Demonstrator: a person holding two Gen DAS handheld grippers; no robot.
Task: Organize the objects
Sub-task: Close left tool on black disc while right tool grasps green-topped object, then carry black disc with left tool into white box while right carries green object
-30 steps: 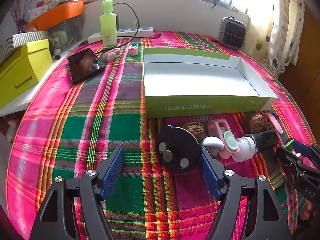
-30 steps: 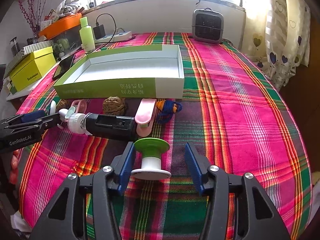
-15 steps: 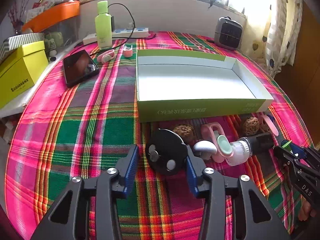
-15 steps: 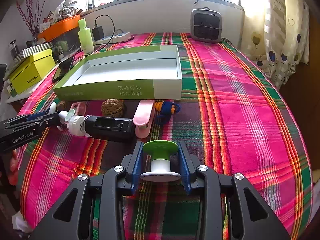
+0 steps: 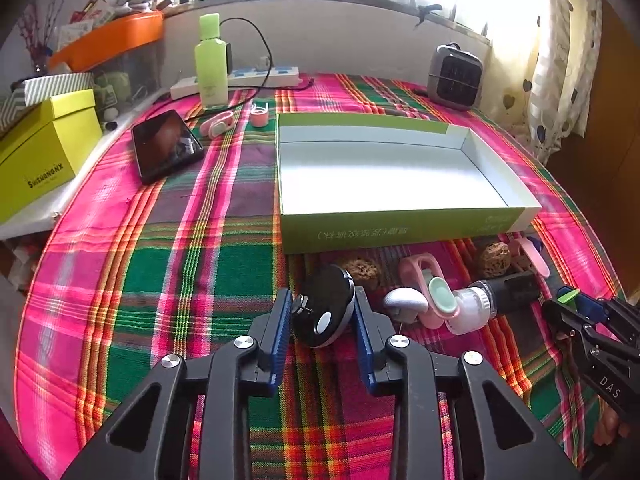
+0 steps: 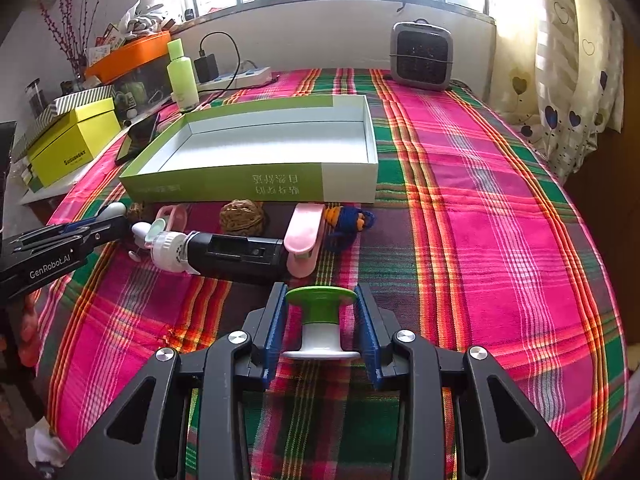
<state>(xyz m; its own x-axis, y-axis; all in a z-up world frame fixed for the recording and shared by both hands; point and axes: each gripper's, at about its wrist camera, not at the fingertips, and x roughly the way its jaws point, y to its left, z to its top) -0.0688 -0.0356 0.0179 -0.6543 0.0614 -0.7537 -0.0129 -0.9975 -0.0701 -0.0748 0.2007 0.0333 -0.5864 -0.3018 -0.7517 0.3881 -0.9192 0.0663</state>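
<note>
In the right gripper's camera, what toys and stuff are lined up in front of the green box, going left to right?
Left gripper → white-headed black gadget → brown walnut → pink clip → blue and orange yarn toy. The small pieces beside the left gripper overlap too much to place.

The writing on the green box [image 5: 400, 232] ahead of the left gripper [image 5: 322, 316] is too small to read. The right gripper [image 5: 592, 332] is cut off at the picture's edge.

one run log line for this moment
left gripper: closing on black round disc | right gripper: shut on green-topped white spool | green cardboard tray: empty
</note>
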